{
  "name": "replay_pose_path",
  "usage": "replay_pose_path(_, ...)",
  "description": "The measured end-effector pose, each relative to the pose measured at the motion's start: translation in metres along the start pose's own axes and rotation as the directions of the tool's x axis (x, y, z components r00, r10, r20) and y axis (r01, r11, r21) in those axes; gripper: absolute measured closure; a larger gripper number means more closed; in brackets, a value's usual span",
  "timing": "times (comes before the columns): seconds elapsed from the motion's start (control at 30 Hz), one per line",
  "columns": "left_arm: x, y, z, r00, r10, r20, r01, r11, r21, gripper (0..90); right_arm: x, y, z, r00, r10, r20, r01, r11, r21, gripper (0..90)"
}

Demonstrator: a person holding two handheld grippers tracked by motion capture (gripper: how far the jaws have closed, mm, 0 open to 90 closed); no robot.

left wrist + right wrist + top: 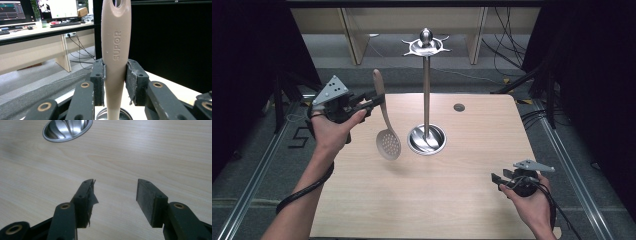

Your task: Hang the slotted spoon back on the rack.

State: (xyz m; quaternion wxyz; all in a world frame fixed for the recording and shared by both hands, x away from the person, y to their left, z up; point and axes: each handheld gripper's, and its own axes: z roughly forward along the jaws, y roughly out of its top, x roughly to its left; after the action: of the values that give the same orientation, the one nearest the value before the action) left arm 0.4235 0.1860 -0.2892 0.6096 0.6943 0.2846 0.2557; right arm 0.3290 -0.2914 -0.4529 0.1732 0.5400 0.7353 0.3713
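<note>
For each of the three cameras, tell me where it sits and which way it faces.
High view: above the person's side, looking forward and down on the table; both forearms enter from below.
Left gripper view: rides the left gripper, looking between its jaws clamped on the slotted spoon, toward a desk with monitors.
Right gripper view: rides the right gripper, looking down at bare tabletop past its parted jaws.
Shared: the steel stand base appears in the high and right gripper views.

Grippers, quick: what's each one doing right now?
Left gripper: shut on the beige slotted spoon, held in the air.
Right gripper: open, holding nothing, above the table.
</note>
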Motion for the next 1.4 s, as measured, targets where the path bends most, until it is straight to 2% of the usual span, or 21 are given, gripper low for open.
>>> replay_pose_path(0.47, 0.002, 0.007, 0.010, 1.0000, 0.006, 0.002, -0.006, 0.9999, 0.016, 69.2, -0.001, 0.000, 0.001, 0.9999, -0.014, 0.003, 0.014, 0.9999, -0.007, 48.8)
replay_pose_path(0.5, 0.002, 0.007, 0.011, 1.0000, 0.005, 0.002, -0.005, 0.9999, 0.017, 69.2, 0.000, 0.000, 0.000, 1.0000, 0.000, -0.002, 0.000, 1.0000, -0.001, 48.8)
replay_pose_path(1.17, 0.005, 0.015, 0.026, 0.9999, 0.005, 0.010, -0.005, 0.9995, 0.032, 69.2, -0.001, 0.000, 0.000, 1.0000, -0.009, 0.003, 0.009, 0.9999, -0.005, 48.7)
replay_pose_path(1.2, 0.004, 0.015, 0.027, 0.9999, -0.009, 0.014, 0.009, 0.9992, 0.039, 69.2, -0.001, 0.000, 0.000, 1.0000, -0.009, 0.001, 0.009, 1.0000, -0.004, 48.8)
replay_pose_path(1.4, 0.005, 0.017, 0.029, 0.9998, -0.008, 0.020, 0.007, 0.9990, 0.044, 69.2, -0.001, 0.000, -0.001, 1.0000, -0.009, 0.003, 0.009, 0.9999, -0.004, 48.7)
